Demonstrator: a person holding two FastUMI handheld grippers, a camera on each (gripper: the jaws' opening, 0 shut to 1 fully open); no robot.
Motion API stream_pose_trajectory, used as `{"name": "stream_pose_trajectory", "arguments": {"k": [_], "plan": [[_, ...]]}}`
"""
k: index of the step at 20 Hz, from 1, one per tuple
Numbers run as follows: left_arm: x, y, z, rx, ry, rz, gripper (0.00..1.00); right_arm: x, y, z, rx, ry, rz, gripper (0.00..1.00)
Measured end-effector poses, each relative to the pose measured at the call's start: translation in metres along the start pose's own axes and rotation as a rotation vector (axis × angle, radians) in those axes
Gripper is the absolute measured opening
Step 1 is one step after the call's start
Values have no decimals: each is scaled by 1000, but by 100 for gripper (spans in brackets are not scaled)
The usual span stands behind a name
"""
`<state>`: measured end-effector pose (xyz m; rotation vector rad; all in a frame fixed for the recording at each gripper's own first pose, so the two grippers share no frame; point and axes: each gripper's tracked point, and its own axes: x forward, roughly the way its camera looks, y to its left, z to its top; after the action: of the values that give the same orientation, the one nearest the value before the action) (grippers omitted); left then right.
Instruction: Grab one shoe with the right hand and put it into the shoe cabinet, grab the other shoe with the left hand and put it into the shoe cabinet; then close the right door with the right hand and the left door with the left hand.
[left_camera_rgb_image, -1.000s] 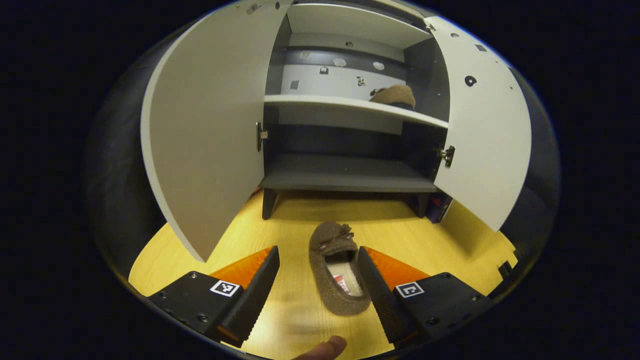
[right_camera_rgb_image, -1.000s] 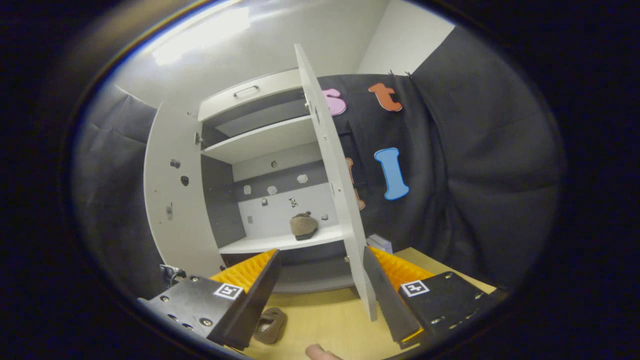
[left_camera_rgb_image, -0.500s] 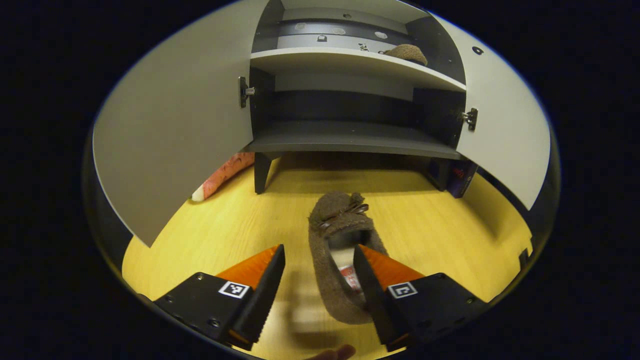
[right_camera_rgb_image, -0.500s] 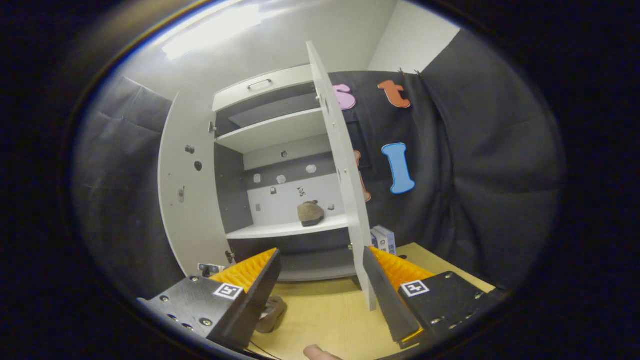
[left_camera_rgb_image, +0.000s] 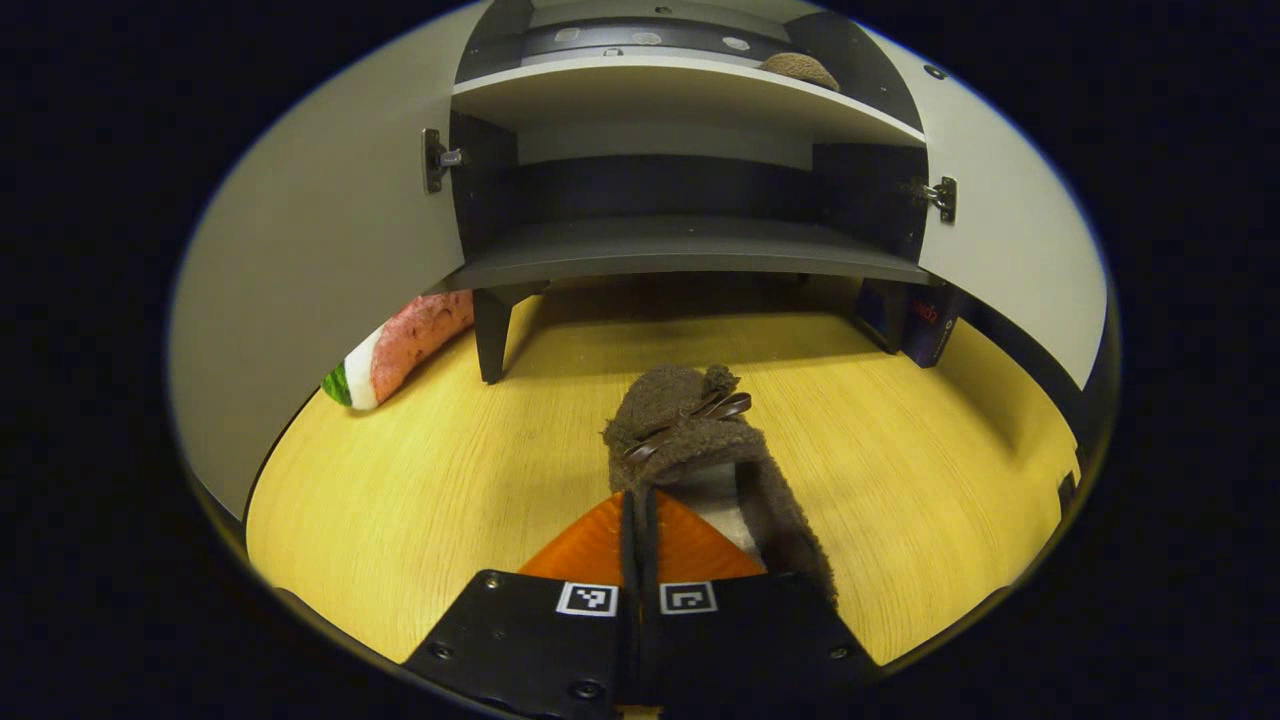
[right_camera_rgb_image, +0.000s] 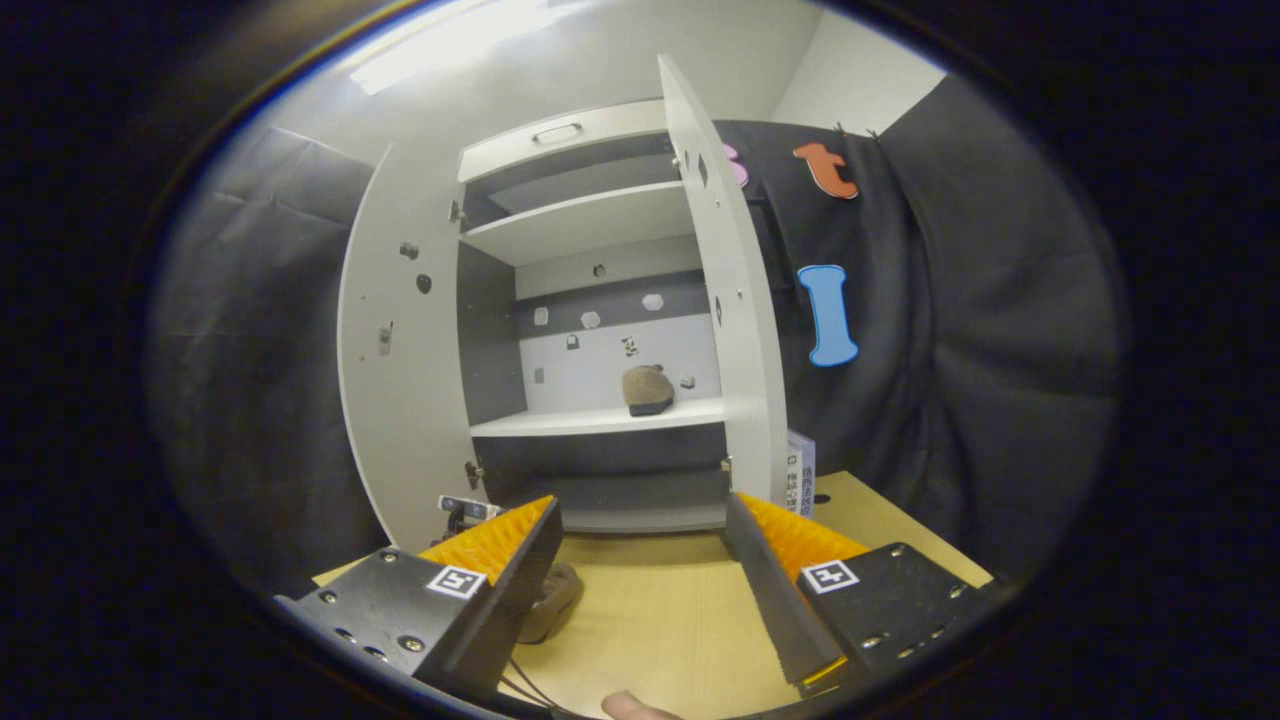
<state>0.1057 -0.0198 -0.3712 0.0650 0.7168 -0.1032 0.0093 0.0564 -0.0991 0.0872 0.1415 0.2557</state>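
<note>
On the table (left_camera_rgb_image: 420, 480), our left gripper (left_camera_rgb_image: 638, 500) pinches the brown shoe's (left_camera_rgb_image: 700, 450) side wall; our right gripper (right_camera_rgb_image: 640, 520), fingers spread, faces the shelved shoe (right_camera_rgb_image: 648, 390).

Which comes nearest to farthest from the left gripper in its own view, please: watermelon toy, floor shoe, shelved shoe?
1. Floor shoe, at the left gripper, straight ahead.
2. Watermelon toy, left, beside the cabinet leg.
3. Shelved shoe, upper right, inside the cabinet.
</note>
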Motion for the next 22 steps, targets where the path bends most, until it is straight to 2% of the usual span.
{"name": "stream_pose_trajectory", "arguments": {"k": [4, 7, 11, 17, 22], "plan": [[-7, -3, 0, -19, -25, -21, 2, -12, -4, 0, 8, 7, -11, 99], [-32, -16, 10, -27, -94, -57, 1, -22, -11, 4, 8, -6, -34, 98], [-75, -24, 38, -10, -187, -57, 1, -29, -9, 7, 8, -19, -32, 99], [-144, -17, 118, -41, -354, -74, 1, -35, -1, 5, 7, -23, -11, 99], [-179, 5, 195, -30, -469, -35, 1, -38, 10, 10, 18, -45, 35, 99]]}}
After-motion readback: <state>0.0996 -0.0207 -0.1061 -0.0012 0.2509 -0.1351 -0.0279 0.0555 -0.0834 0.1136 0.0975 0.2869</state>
